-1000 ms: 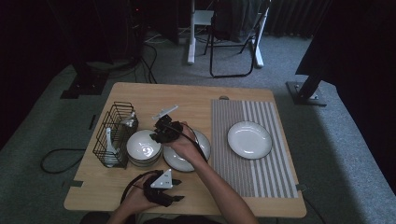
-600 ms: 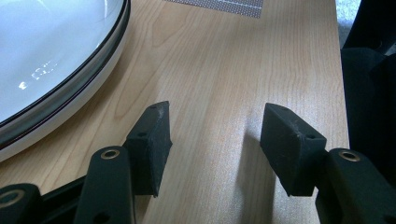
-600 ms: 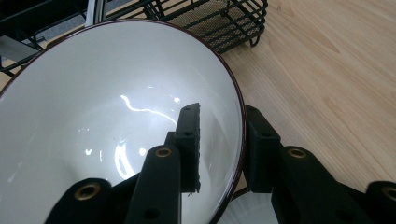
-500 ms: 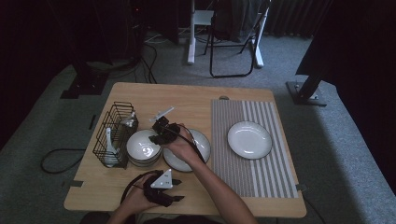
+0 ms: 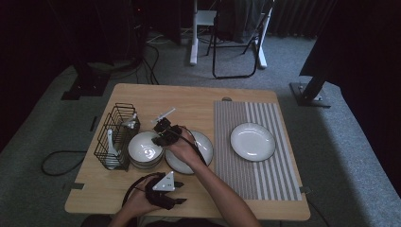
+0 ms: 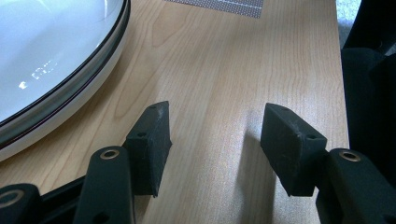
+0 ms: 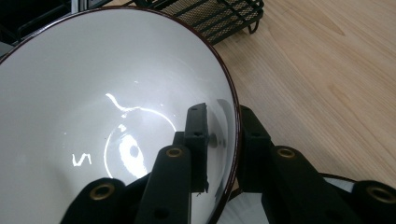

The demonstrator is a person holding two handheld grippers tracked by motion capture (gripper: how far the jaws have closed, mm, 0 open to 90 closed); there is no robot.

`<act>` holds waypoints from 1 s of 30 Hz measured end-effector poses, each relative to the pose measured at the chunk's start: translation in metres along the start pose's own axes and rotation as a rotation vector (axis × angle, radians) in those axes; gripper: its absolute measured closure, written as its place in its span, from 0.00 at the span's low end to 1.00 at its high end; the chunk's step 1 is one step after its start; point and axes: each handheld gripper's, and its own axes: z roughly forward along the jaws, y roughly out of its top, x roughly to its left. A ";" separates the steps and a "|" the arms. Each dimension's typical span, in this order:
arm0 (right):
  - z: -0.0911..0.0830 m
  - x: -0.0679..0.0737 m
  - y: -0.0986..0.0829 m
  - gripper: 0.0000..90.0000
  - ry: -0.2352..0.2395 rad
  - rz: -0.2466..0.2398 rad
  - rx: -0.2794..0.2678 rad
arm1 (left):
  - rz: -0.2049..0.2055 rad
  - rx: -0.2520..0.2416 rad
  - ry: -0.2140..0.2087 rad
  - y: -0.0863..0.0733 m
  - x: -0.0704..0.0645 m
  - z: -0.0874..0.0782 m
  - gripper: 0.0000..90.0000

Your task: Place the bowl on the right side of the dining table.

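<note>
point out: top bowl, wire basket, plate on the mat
top bowl (image 7: 93, 93), right gripper view, inner wall.
wire basket (image 5: 106, 137), high view, left wall.
plate on the mat (image 5: 252, 141), high view, centre of its face.

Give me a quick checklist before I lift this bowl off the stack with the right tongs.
1. Right tongs straddle the bowl rim, one jaw inside, one outside: ok.
2. Grip fully tight: cannot tell.
3. Left tongs open, holding nothing, over bare table: ok.
4. Wire basket stands close beside the bowl: not ok, watch clearance.
5. Placemat has free space beside its plate: ok.
</note>
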 end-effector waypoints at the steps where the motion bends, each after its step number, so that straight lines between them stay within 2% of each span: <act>1: 0.000 0.000 0.000 0.87 0.000 0.003 0.002 | 0.000 0.000 0.000 0.000 0.000 0.000 0.48; 12: -0.002 0.002 0.000 0.90 -0.014 0.006 -0.013 | 0.000 0.000 0.001 0.000 0.000 0.000 0.48; 23: -0.006 0.010 -0.004 0.91 -0.076 -0.035 -0.049 | 0.000 0.001 0.000 0.000 0.000 0.000 0.48; 30: -0.009 0.019 -0.004 0.91 -0.137 -0.088 -0.068 | 0.000 0.001 0.000 0.000 0.000 0.000 0.48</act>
